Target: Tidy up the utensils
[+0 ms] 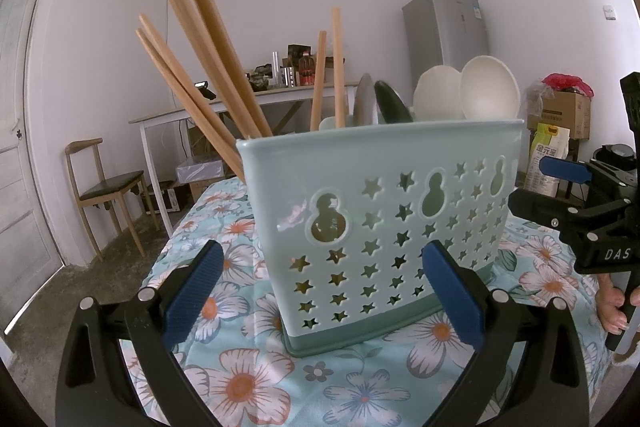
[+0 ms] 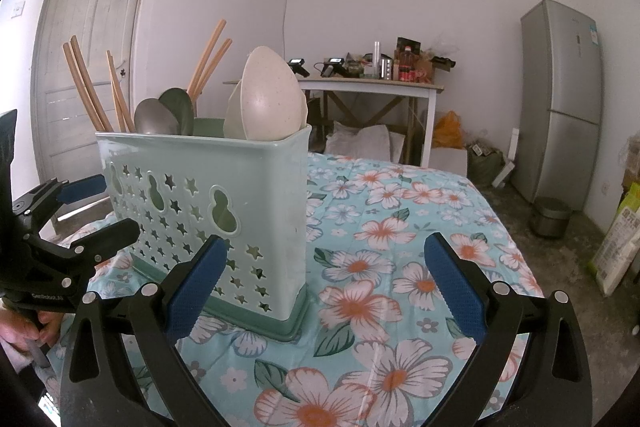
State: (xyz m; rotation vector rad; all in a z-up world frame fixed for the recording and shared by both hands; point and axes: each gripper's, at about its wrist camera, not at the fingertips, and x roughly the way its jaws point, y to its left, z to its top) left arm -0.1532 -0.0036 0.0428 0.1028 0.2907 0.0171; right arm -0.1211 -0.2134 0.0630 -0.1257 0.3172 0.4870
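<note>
A: So, left tool [image 1: 320, 297] first. Fingers spread wide, nothing held. Its blue pads [image 1: 192, 293] frame the pale green utensil holder [image 1: 384, 211] without touching it, as far as the left wrist view shows.

B: Right tool [image 2: 332, 279]?

A: Also wide open and empty, hovering over the floral cloth [image 2: 400, 239] that covers the surface. Its left pad overlaps the holder's near corner in the right wrist view; contact cannot be told.

B: Where does the holder sit?

A: Upright on the cloth, on a darker green base. Wooden chopsticks [image 1: 200, 39] lean out of one end, two white spoons [image 1: 464, 93] stand bowl-up at the other, with a grey spoon [image 2: 154, 117] and a dark green spoon [image 2: 178, 107] between.

B: Anything hidden?

A: All handles and lower ends sit behind the star-cut wall. Compartment dividers are hard to make out. A hand [image 1: 612, 307] shows at the frame edge, mostly cut off.
</note>
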